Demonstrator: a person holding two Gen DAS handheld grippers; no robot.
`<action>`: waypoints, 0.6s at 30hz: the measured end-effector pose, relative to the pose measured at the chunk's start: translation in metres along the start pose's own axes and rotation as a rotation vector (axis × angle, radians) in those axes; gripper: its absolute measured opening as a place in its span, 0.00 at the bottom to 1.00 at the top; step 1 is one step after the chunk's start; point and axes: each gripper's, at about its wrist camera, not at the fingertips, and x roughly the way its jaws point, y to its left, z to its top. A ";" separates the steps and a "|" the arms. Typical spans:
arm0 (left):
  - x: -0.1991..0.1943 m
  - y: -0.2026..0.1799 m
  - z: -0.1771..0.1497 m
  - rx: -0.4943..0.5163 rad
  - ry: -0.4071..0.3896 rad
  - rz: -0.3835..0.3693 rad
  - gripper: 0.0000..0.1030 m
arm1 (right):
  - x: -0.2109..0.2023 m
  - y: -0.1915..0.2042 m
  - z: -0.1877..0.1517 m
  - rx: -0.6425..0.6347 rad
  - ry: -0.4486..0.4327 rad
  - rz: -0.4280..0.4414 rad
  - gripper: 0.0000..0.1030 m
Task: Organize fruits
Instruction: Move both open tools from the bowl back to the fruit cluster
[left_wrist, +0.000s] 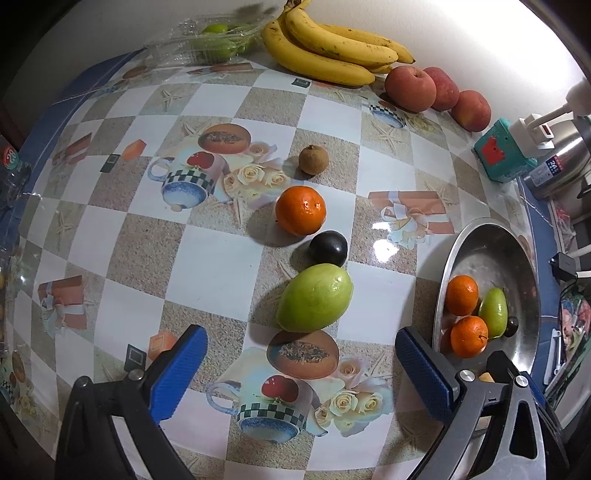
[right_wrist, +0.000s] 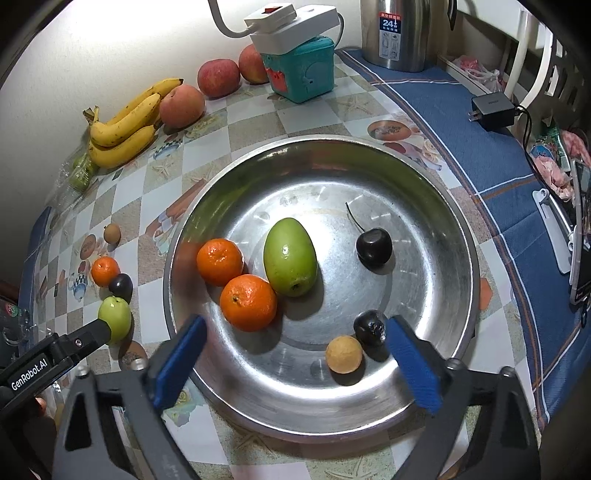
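Fruits in the metal bowl (right_wrist: 424, 177) number six, four lie outside; both grippers' jaws stand apart.

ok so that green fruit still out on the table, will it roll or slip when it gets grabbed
The green fruit looks egg-shaped and lies on its side, so it would likely wobble rather than roll far. Its skin looks smooth and glossy, so it may slip between the pads. The dark fruit looks close enough to get nudged.

Readable text in the scene
"GenRobot.AI" stands on the left gripper (right_wrist: 110, 328); "24" on the steel kettle's label (right_wrist: 392, 31).
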 end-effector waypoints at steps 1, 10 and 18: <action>0.000 0.000 0.000 0.000 -0.002 0.002 1.00 | 0.000 0.000 0.000 -0.003 -0.003 0.000 0.95; -0.002 0.001 0.000 0.010 -0.018 0.008 1.00 | -0.003 0.001 0.001 -0.016 -0.033 -0.010 1.00; -0.003 0.000 0.000 0.023 -0.028 0.008 1.00 | -0.005 0.002 0.001 -0.025 -0.046 -0.008 1.00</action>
